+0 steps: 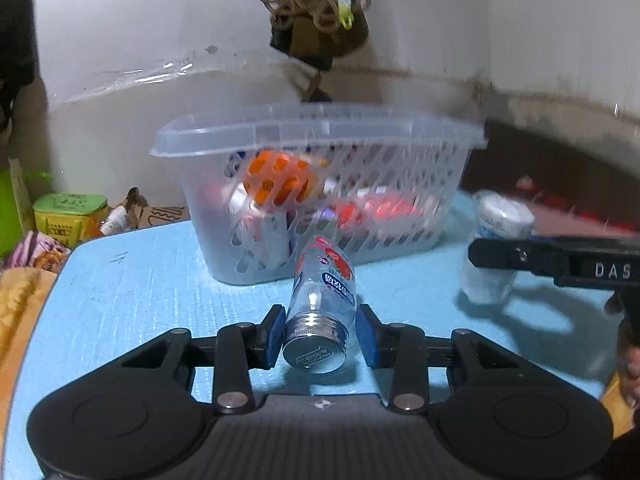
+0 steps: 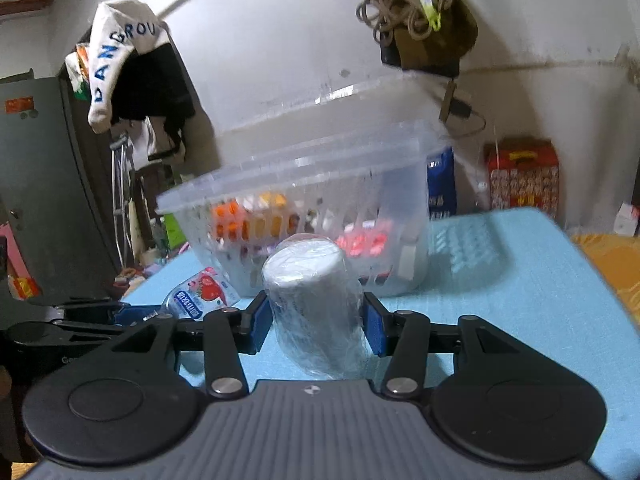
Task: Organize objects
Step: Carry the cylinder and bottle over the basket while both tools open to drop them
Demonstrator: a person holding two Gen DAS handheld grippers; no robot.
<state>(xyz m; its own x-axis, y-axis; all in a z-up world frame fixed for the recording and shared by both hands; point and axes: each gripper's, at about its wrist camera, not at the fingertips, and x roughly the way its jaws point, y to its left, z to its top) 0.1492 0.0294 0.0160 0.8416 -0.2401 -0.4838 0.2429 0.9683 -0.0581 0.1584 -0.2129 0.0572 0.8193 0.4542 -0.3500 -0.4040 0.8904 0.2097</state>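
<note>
A clear bottle with a strawberry label and silver cap lies on the blue table between the fingers of my left gripper; the left pad touches it, a small gap shows at the right pad. It also shows in the right wrist view. My right gripper is shut on a white cylinder wrapped in clear film, also seen in the left wrist view. A clear slotted basket holding an orange item and several packets stands just behind both.
The blue table ends at the left with a green tin and cloth beyond. A brown bag with rope hangs on the wall above the basket. A red box stands at the back right.
</note>
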